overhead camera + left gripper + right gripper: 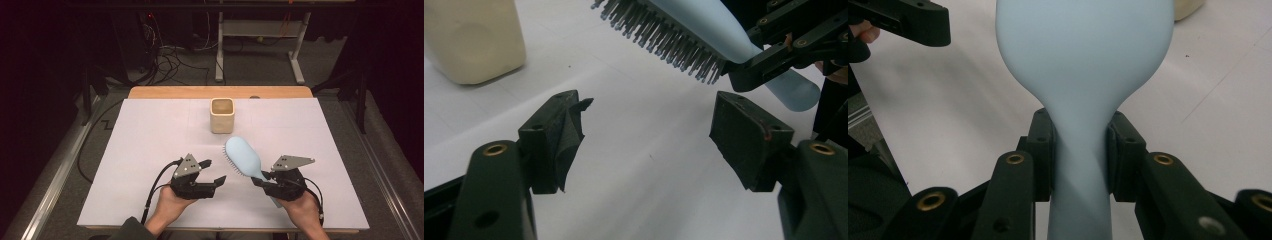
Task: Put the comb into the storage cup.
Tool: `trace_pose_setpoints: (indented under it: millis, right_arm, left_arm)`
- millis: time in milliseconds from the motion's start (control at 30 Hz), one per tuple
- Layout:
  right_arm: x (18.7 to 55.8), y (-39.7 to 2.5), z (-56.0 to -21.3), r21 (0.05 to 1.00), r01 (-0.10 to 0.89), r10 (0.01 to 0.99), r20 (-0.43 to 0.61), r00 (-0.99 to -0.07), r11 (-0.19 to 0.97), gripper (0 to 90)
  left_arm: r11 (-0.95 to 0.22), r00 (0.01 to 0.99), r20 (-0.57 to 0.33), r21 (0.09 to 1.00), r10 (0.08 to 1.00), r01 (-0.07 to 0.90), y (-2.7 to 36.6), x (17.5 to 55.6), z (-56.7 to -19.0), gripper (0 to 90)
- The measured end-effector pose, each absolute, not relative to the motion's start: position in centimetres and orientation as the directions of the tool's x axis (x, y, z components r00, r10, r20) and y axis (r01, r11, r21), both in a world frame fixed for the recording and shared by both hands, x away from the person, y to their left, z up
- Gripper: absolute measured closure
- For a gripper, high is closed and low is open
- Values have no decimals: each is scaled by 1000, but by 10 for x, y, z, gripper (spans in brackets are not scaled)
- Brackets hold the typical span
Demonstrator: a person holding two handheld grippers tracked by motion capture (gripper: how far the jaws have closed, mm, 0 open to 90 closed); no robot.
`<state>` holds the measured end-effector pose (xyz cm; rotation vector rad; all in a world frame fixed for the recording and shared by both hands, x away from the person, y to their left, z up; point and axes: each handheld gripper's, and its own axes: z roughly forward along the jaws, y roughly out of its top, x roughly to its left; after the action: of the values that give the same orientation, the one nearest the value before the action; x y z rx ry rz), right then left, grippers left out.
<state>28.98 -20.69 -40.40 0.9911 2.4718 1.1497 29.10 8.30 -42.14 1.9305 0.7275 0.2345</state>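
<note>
Pale blue hairbrush [243,156], held up off the white table cover [150,135], bristles turned left and down, smooth back facing up and right. Clamped at the neck, where head narrows into handle, by the right gripper [265,178], both pads pressed against the handle's sides; seen close in the right gripper view [1079,150], with the handle [1079,210] running back between the jaws toward the camera. Handle end poking out below the right hand [300,207]. Brush head pointing away from the person, toward a cream square cup [222,115] standing upright near the table's far middle, near but apart from the brush tip. To the left, the left gripper [214,172], jaws wide apart, holding nothing, just beside the bristles [664,40] without touching. Left hand [170,205] around its body, black cable [152,192] trailing back. Wooden table edge [175,92] beyond the cover.
</note>
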Motion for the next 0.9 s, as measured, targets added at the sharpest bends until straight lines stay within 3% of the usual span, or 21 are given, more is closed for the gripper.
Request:
trace_pose_setpoints:
  millis: [900]
  right_arm:
    - [288, -204, -404, 761, 455, 656, 52, -753, 462, 703]
  left_arm:
    - [-293, 829, -208, 868, 519, 401, 49, 301, -419, 258]
